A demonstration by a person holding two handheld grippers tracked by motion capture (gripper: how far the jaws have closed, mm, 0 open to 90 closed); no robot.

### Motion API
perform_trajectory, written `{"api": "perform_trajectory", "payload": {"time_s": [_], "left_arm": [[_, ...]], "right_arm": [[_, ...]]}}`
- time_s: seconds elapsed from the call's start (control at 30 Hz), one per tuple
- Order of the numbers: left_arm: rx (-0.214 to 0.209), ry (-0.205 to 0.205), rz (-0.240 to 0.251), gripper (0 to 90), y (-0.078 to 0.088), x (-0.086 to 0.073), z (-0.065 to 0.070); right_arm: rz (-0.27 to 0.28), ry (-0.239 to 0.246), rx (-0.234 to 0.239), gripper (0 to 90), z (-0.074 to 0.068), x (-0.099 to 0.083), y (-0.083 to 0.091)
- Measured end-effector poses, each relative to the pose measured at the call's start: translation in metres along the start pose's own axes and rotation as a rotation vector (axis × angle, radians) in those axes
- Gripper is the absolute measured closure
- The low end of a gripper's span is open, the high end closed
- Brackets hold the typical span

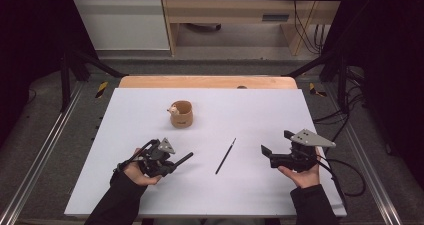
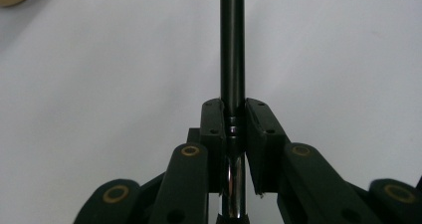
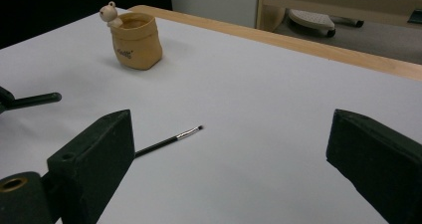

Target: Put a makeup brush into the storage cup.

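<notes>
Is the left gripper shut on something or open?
Shut: the left gripper clamps a black rod between its pads.

I count two tongs, the left tongs (image 1: pixel 188 157) and the right tongs (image 1: pixel 276 141). One thick black stick (image 2: pixel 232 45), one thin brush (image 1: pixel 225 156) mid-desk, one tan sack-shaped cup (image 1: pixel 181 113) toward the far edge, all on one desk (image 1: pixel 260 195).
</notes>
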State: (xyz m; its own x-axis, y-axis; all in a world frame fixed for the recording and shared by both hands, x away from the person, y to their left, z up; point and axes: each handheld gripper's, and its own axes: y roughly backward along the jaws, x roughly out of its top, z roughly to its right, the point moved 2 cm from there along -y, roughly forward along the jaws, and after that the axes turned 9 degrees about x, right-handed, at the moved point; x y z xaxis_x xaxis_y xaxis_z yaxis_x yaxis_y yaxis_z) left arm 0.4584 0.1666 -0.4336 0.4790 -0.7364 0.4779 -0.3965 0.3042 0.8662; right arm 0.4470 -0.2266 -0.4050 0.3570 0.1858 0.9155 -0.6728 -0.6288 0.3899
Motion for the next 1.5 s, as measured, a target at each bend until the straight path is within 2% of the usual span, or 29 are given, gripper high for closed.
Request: {"api": "perform_trajectory", "payload": {"time_s": [0.03,0.2,0.67,0.77,0.87,1.0,1.3,1.5], "left_arm": [[0.000,0.000,0.023,78.7,0.003,0.001,0.001],[-0.010,-0.002,0.069,78.7,0.009,0.004,0.003],[-0.022,-0.008,0.131,78.6,0.016,0.012,0.012],[-0.020,-0.014,0.150,78.6,0.019,0.017,0.014],[-0.019,-0.020,0.155,78.7,0.020,0.019,0.014],[-0.018,-0.038,0.162,78.7,0.022,0.024,0.013],[-0.050,-0.052,0.181,78.7,0.022,0.037,0.008],[-0.063,-0.064,0.168,78.6,0.021,0.043,0.004]], "right_arm": [[0.002,0.004,0.001,5.4,0.000,0.000,0.000],[0.005,0.007,0.002,5.4,-0.002,0.001,0.000],[-0.007,0.035,0.017,5.6,-0.011,0.005,-0.004],[-0.017,0.054,0.024,5.7,-0.014,0.008,-0.006],[-0.018,0.064,0.028,5.8,-0.016,0.010,-0.008],[-0.038,0.111,0.030,6.2,-0.023,0.018,-0.015],[-0.052,0.173,0.050,7.1,-0.036,0.029,-0.019],[-0.057,0.211,0.055,7.8,-0.042,0.037,-0.018]]}}
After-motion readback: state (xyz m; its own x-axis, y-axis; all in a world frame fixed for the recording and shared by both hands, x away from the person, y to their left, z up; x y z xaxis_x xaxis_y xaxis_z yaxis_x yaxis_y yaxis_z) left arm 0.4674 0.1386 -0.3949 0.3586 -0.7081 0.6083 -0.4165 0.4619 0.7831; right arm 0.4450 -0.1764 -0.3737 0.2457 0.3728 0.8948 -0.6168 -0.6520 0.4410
